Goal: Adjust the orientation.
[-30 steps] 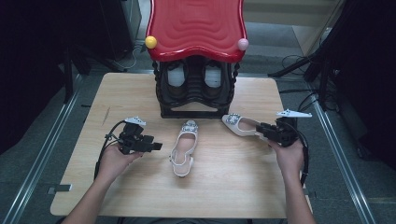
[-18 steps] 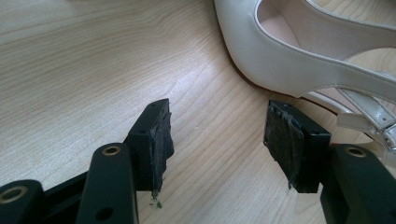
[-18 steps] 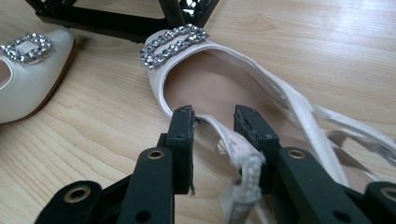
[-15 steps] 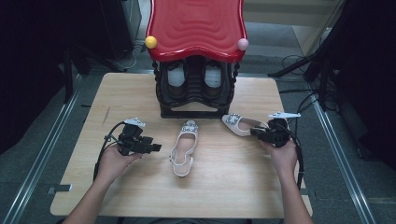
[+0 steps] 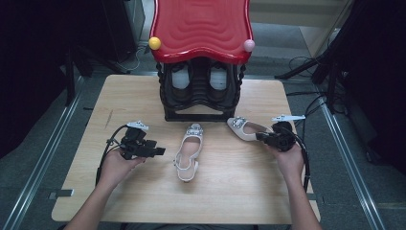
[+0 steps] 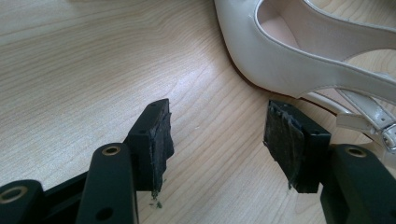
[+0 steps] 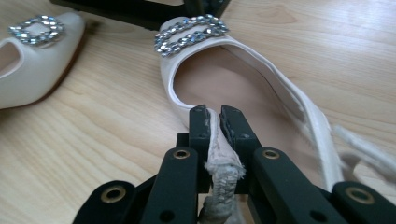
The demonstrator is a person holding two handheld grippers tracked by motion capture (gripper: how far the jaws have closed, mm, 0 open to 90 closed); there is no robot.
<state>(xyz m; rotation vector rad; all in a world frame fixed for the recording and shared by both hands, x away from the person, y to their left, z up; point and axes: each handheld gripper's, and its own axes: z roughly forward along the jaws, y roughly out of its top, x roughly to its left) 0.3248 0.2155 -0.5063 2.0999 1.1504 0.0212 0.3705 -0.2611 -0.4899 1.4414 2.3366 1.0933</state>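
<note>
On the counter (image 5: 143,100), a light wooden top filling the middle of the high view, I log the following. Item one: a black shoe rack (image 5: 201,91) under a red wavy roof (image 5: 201,26), at upper centre, with a yellow ball (image 5: 154,43) and a pink ball (image 5: 249,45) at the roof's front corners and a dark pair of shoes (image 5: 198,79) inside. Item two: the centre shoe (image 5: 189,151), a cream slingback with a jewelled buckle, lying just below the rack, toe toward it. Item three: the right shoe (image 5: 244,128), its match, lying at centre right with its toe pointing left toward the rack's foot. My left claw (image 5: 160,151), held in my left hand (image 5: 117,163) at lower left, stands wide open with nothing between its pads (image 6: 161,140); in the left gripper view the centre shoe's side sits just beyond them, apart. My right claw (image 5: 259,136), held in my right hand (image 5: 289,158) at centre right, is closed tight on the rim of the right shoe (image 7: 224,79), the edge pinched between both pads in the right gripper view.
</note>
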